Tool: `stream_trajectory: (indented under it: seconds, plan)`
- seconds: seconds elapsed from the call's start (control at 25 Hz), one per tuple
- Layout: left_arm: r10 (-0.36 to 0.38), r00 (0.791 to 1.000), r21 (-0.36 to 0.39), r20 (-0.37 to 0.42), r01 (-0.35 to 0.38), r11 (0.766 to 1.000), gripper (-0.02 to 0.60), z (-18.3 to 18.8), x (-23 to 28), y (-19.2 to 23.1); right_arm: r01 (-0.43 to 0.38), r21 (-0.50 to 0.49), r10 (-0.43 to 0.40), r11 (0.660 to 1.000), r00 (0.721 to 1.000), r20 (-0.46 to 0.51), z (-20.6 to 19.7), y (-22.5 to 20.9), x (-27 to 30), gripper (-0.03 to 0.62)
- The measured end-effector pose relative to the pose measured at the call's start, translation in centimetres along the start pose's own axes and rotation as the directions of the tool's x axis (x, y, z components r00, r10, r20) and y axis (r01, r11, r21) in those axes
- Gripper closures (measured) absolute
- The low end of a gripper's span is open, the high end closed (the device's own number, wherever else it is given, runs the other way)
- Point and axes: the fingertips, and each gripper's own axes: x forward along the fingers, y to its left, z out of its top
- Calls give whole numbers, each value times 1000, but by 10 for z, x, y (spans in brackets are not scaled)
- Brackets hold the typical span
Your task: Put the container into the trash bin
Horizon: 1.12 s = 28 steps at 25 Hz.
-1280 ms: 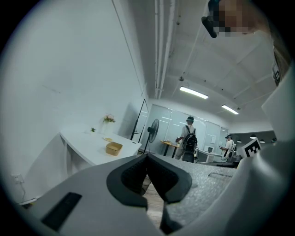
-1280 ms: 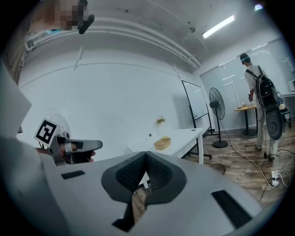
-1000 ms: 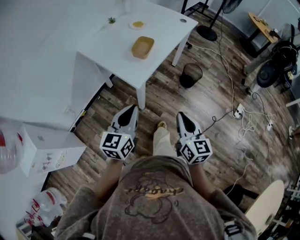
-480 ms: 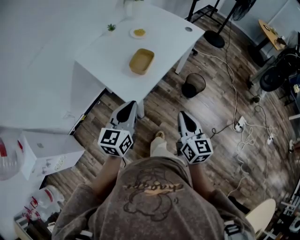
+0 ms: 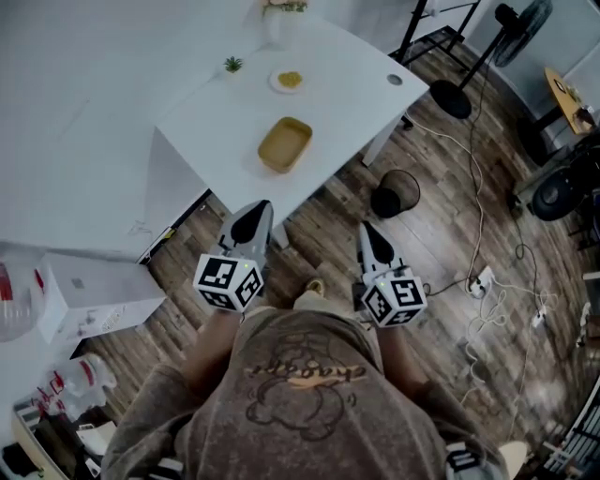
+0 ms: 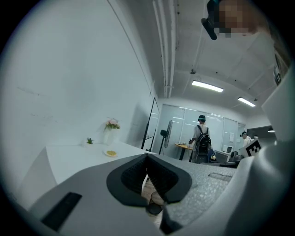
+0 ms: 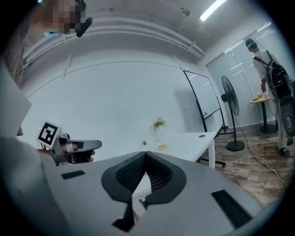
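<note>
The table, container and trash bin have come nearer; left hand-held gripper and right hand-held gripper both closed, empty.

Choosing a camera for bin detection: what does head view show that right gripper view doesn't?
Head view only: tan rectangular container on the white table, black mesh trash bin on the wood floor. Right gripper view only: a person wearing a backpack, a ceiling light strip. Both: the table, small white plate, left gripper.

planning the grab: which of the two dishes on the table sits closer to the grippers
The rectangular tan container, near the table's front corner; the small round plate sits farther back by the green plant.
</note>
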Motion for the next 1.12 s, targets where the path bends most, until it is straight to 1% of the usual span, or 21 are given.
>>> stream_trajectory:
  seconds: [0.16, 0.4, 0.68, 0.92, 1.04, 1.12]
  plan:
    - [52, 999, -15, 6, -52, 999, 578, 2, 15, 10, -26, 30, 27, 999, 1000, -2, 5, -14, 19, 592]
    - [68, 998, 8, 2, -68, 998, 578, 9, 32, 23, -50, 46, 51, 998, 999, -9, 9, -21, 47, 592]
    - [62, 998, -1, 2, -62, 998, 578, 16, 56, 49, -29, 26, 29, 999, 999, -13, 16, -29, 78, 592]
    - [41, 999, 3, 1, -41, 999, 578, 27, 84, 67, -9, 4, 9, 1000, 1000, -25, 25, -38, 103, 592]
    - [29, 1000, -6, -8, -29, 1000, 578, 27, 96, 77, -2, 6, 2, 1000, 1000, -18, 30, -42, 116, 592]
    - [25, 1000, 2, -10, -25, 1000, 578, 28, 104, 81, 1, -1, -1, 1000, 1000, -13, 33, -45, 122, 592]
